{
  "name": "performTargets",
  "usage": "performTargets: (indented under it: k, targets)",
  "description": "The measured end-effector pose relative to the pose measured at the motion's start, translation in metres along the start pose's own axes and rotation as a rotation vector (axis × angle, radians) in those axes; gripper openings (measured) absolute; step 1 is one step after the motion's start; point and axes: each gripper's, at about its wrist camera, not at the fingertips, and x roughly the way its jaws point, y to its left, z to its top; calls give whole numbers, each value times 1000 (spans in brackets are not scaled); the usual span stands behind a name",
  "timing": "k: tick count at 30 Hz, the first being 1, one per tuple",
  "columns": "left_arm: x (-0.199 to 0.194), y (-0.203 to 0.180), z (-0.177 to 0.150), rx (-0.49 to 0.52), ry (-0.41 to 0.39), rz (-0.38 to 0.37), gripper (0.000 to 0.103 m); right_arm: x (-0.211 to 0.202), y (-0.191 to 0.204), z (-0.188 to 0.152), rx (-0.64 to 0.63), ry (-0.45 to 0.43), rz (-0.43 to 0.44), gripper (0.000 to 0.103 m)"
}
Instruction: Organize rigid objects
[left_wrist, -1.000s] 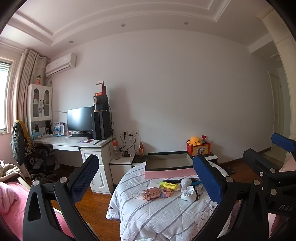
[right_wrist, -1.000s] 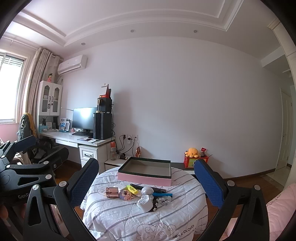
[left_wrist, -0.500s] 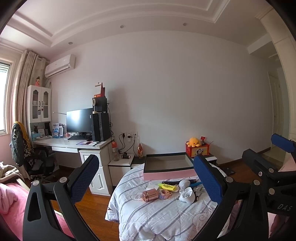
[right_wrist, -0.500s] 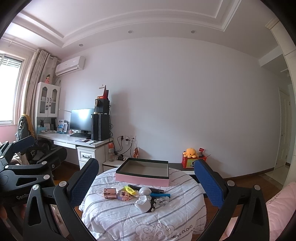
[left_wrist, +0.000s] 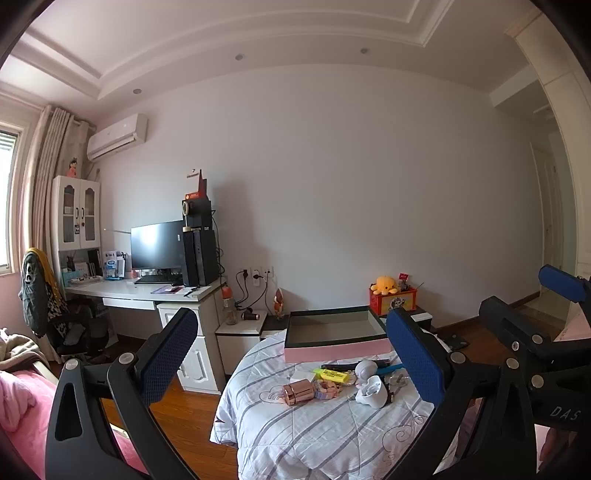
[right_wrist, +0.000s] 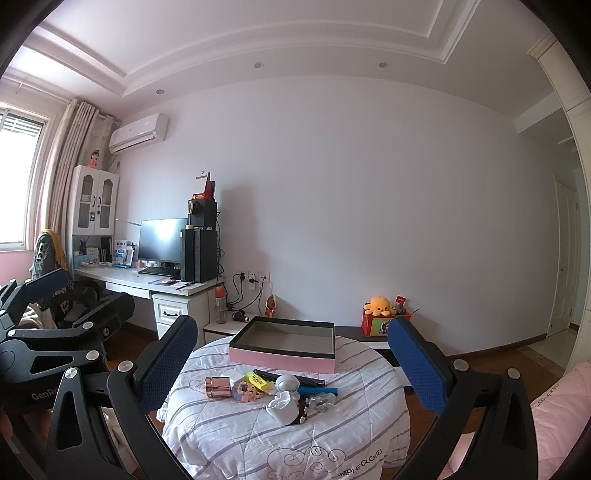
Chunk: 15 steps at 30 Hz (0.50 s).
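A round table under a striped white quilt holds an empty pink box at its back. In front of the box lies a heap of small things: a rose-gold cylinder, a yellow highlighter, a white rounded case, a blue pen and metal bits. The same box and cylinder show in the left wrist view. My left gripper and my right gripper are both open and empty, held well back from the table.
A white desk with a monitor and a black tower stands at the left wall, a chair beside it. A red toy box with a yellow plush sits behind the table. Pink bedding lies at the right, wooden floor around.
Both views have tilted up and drawn back a little, so the table sits lower in the frames. Both grippers stay open and empty.
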Motion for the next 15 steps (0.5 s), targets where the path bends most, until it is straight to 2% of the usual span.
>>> performTargets:
  k: [15]
  targets:
    - [-2, 0, 2, 5, -1, 3, 103, -4, 1, 4, -1, 0, -5, 103]
